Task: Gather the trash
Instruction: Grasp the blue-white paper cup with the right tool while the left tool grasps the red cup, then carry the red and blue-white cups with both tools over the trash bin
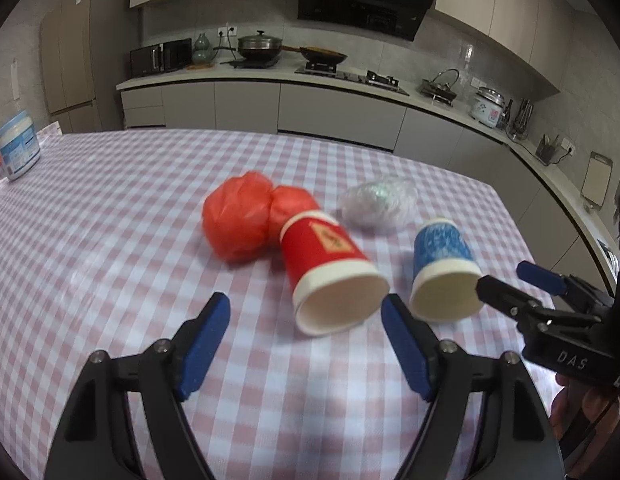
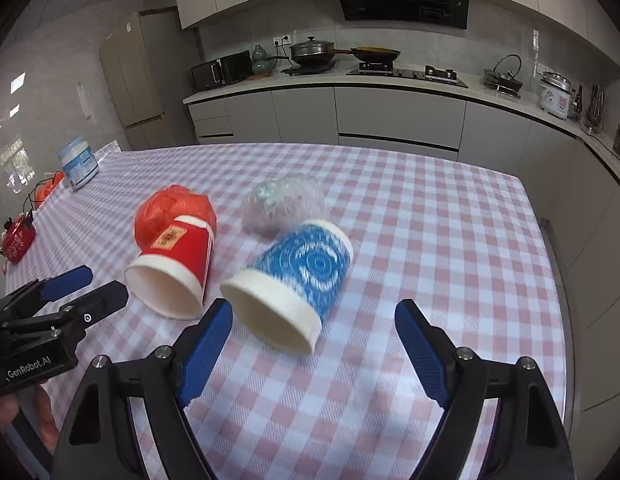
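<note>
A red paper cup (image 1: pixel 330 268) lies on its side on the checked tablecloth, mouth toward me, against a crumpled red plastic bag (image 1: pixel 242 220). A blue paper cup (image 1: pixel 444 268) lies beside it, with a clear plastic wad (image 1: pixel 378 204) behind. My left gripper (image 1: pixel 306 336) is open, just short of the red cup's mouth. My right gripper (image 2: pixel 314 344) is open, its fingers either side of the blue cup's (image 2: pixel 298 280) rim. The red cup (image 2: pixel 174 264), the red bag (image 2: pixel 170 212) and the clear wad (image 2: pixel 282 204) also show in the right wrist view. Each gripper shows in the other's view, the right gripper (image 1: pixel 506 280) at right, the left gripper (image 2: pixel 86 288) at left.
A white and blue tub (image 1: pixel 18 148) stands at the table's far left edge, and it also shows in the right wrist view (image 2: pixel 79 164). Small red items (image 2: pixel 18 236) lie at the left edge. A kitchen counter (image 1: pixel 270 76) with pots and a stove runs behind the table.
</note>
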A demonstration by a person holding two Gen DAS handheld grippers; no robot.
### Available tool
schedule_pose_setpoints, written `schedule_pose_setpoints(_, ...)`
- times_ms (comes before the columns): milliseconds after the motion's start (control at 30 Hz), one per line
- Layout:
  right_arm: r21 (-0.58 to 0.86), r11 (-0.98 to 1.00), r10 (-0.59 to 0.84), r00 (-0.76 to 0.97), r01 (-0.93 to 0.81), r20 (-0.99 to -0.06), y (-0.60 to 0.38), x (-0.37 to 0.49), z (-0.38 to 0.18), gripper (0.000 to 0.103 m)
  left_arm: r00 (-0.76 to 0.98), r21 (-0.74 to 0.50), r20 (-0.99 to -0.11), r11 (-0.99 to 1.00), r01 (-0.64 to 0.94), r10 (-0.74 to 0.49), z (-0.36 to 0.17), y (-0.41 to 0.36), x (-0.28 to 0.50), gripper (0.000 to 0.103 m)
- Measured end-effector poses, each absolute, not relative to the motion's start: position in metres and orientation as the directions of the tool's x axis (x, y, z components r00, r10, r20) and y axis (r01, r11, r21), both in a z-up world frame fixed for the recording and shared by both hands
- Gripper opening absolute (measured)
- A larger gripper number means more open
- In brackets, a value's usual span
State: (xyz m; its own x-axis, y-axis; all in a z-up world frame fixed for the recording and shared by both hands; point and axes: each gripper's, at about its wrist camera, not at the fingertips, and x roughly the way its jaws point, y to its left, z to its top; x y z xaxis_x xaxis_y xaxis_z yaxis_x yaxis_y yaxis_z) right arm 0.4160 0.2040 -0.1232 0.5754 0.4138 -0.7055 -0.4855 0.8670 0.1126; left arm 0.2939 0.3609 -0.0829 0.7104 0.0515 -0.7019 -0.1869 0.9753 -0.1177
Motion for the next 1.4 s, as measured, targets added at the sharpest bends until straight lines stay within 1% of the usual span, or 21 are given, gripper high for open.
schedule_pose_setpoints(33,0.105,0.865,0.409,0.569,-0.49,-0.714,0.207,0.421,-0.126,0.085,0.704,-0.111,-0.708,0.977,-0.184,0.052,-0.084,0.36,0.299,0.079)
schedule_pose_setpoints(100,0.121,0.853,0.424,0.54,-0.508,-0.727,0.209,0.428,-0.131,0.081,0.698,-0.109,-0.715,0.978,-0.178,0.048,-0.087,0.359,0.302,0.079)
schedule_pose_setpoints(167,0.123,0.839,0.439,0.525,-0.531,-0.729,0.21,0.429,-0.135,0.075,0.695,-0.104,-0.718,0.979,-0.175,0.048,-0.092,0.36,0.301,0.079)
schedule_pose_setpoints(200,0.12,0.835,0.439,0.518,-0.537,-0.735,0.211,0.429,-0.138,0.071,0.689,-0.106,-0.724,0.979,-0.173,0.043,-0.095,0.36,0.303,0.077)
schedule_pose_setpoints(233,0.125,0.831,0.442,0.508,-0.541,-0.74,0.211,0.43,-0.141,0.06,0.679,-0.11,-0.733,0.98,-0.166,0.032,-0.1,0.361,0.306,0.074)
schedule_pose_setpoints(267,0.14,0.828,0.447,0.489,-0.543,-0.749,0.212,0.434,-0.146,0.054,0.668,-0.106,-0.743,0.981,-0.163,0.031,-0.105,0.361,0.31,0.069)
schedule_pose_setpoints(300,0.149,0.827,0.45,0.479,-0.542,-0.753,0.211,0.435,-0.15,0.038,0.662,-0.109,-0.749,0.981,-0.158,0.024,-0.109,0.361,0.313,0.059)
schedule_pose_setpoints(333,0.158,0.825,0.454,0.472,-0.542,-0.756,0.21,0.437,-0.153,0.023,0.654,-0.117,-0.757,0.981,-0.156,0.013,-0.114,0.362,0.317,0.053)
schedule_pose_setpoints(367,0.161,0.825,0.455,0.469,-0.541,-0.757,0.21,0.438,-0.155,0.013,0.64,-0.124,-0.768,0.98,-0.158,0.006,-0.119,0.364,0.321,0.032)
schedule_pose_setpoints(400,0.167,0.825,0.457,0.466,-0.539,-0.758,0.209,0.439,-0.156,0.008,0.632,-0.146,-0.775,0.976,-0.161,-0.012,-0.123,0.367,0.324,0.008)
schedule_pose_setpoints(433,0.173,0.827,0.46,0.466,-0.535,-0.756,0.207,0.44,-0.157,0.004,0.632,-0.161,-0.775,0.973,-0.164,-0.022,-0.124,0.369,0.325,0.007)
schedule_pose_setpoints(567,0.181,0.834,0.464,0.484,-0.521,-0.742,0.194,0.439,-0.152,0.004,0.668,-0.185,-0.743,0.968,-0.172,-0.023,-0.121,0.375,0.316,0.004)
schedule_pose_setpoints(833,0.167,0.852,0.45,0.529,-0.496,-0.72,0.168,0.422,-0.133,0.004,0.713,-0.168,-0.701,0.974,-0.151,-0.01,-0.094,0.366,0.283,0.003)
schedule_pose_setpoints(1400,0.163,0.883,0.423,0.598,-0.439,-0.681,0.117,0.306,-0.102,0.004,0.758,-0.171,-0.651,0.981,-0.09,-0.044,-0.066,0.336,0.193,0.003)
